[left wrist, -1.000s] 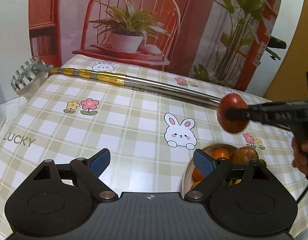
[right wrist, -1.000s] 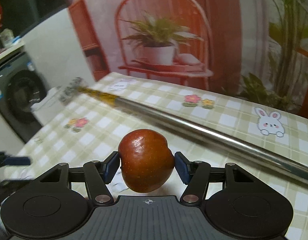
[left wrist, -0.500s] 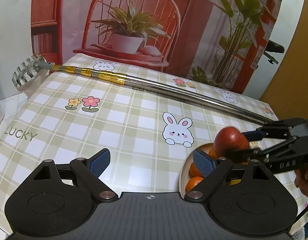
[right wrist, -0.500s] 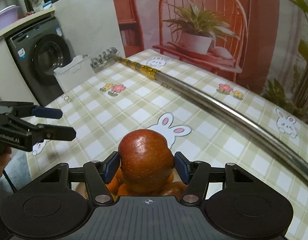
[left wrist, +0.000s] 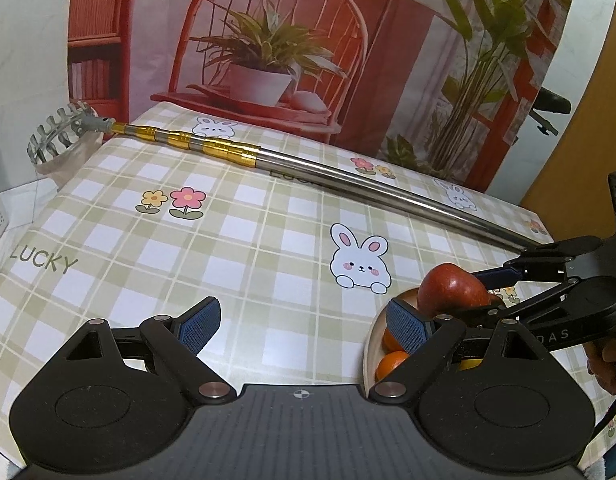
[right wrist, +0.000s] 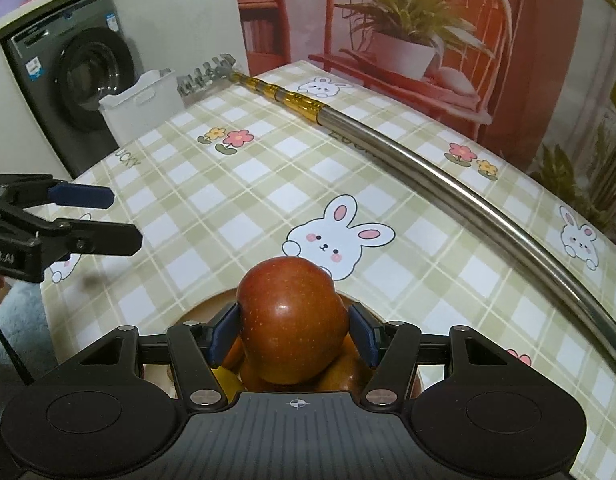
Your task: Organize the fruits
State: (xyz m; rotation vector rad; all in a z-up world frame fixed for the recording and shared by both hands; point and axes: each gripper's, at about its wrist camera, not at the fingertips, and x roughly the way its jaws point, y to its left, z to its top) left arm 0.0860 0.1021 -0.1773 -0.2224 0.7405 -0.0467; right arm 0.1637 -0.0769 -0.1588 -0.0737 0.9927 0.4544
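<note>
The right tool (right wrist: pixel 292 334) pinches a red apple (right wrist: pixel 292 320) between its blue pads, one pad on each flank. A second ago the apple was carried high above the checked surface (right wrist: pixel 236 200); half a second ago it came over the bowl (left wrist: pixel 371 344); now it sits low over the bowl, just above the oranges (left wrist: pixel 390 362) heaped there. From the right wrist view the apple's underside seems to touch or nearly touch the fruit below, though I cannot tell which. That descent suggests the placing step is almost done: the likely next move is to spread the pads and let the apple settle. The heap is rounded, so a released apple could roll toward the bowl's rim.

The left tool (left wrist: pixel 304 324) is spread wide and holds nothing. It hovers just beside the bowl, its right pad overlapping the bowl's near edge in its own view, and has barely shifted over the last second. It looks free to fetch another fruit, but no loose fruit shows on the surface.

Beyond the bowl a printed rabbit (left wrist: pixel 360 256) marks the cloth. Farther still, a long steel pole (left wrist: pixel 348 178) with gold bands lies slantwise across the surface, its toothed head (left wrist: pixel 58 136) overhanging the far left corner. Well beyond the bowl, off the surface, stand a white bin (right wrist: pixel 140 108) and a washing machine (right wrist: pixel 76 76).
</note>
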